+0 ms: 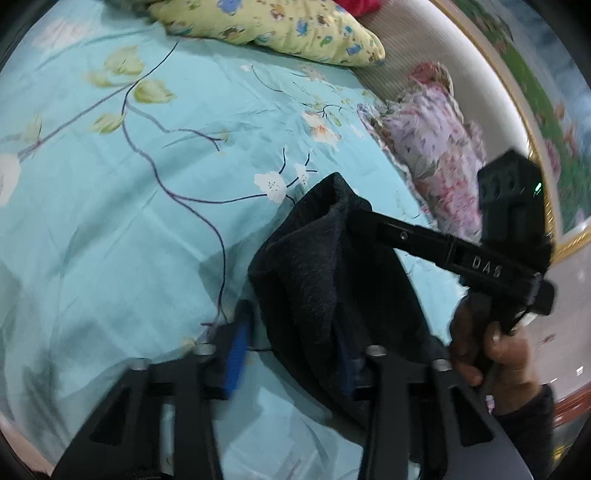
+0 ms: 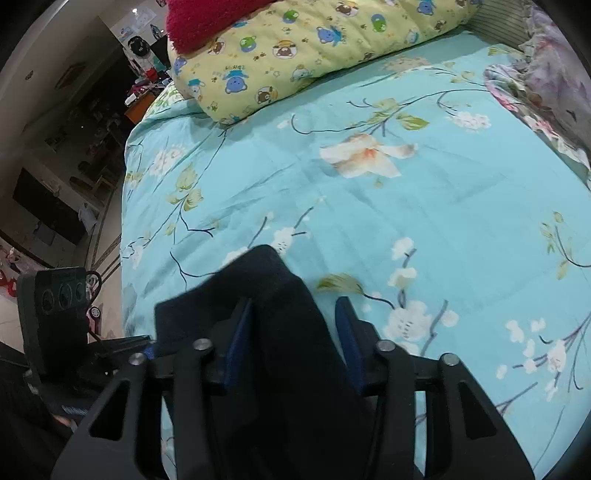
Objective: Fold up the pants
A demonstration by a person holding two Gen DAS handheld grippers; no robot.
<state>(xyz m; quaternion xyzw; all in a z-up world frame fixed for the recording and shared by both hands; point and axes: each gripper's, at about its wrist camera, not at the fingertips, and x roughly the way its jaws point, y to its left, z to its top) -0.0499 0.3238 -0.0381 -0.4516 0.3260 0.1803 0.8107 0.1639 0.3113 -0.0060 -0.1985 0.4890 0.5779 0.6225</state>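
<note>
While the left wrist view looked down on the bed (image 1: 110, 229), the left gripper (image 1: 291, 354) stood with the dark pants (image 1: 325, 280) bunched between its blue pads (image 1: 236, 354); the cloth hid the right-hand pad, so whether the jaws pressed it could not be told. From that bundle the pants rose to a peak above the teal flowered sheet. At the same view's right, the right gripper (image 1: 364, 218) reached in from a hand (image 1: 491, 354) and met the upper edge of the cloth, its fingertips buried in the fabric. A yellow pillow (image 1: 280, 29) and a pink floral pillow (image 1: 439, 147) lay along the far edge. In the right wrist view, the right gripper (image 2: 295, 332) held its jaws fairly narrow, the left pad against the pants (image 2: 280, 350) and the right pad just beside them. The left gripper (image 2: 122, 347) showed at lower left, its jaws hidden. Beyond lay the sheet (image 2: 406, 192), the yellow pillow (image 2: 295, 51) and a red cloth (image 2: 207, 22).
</note>
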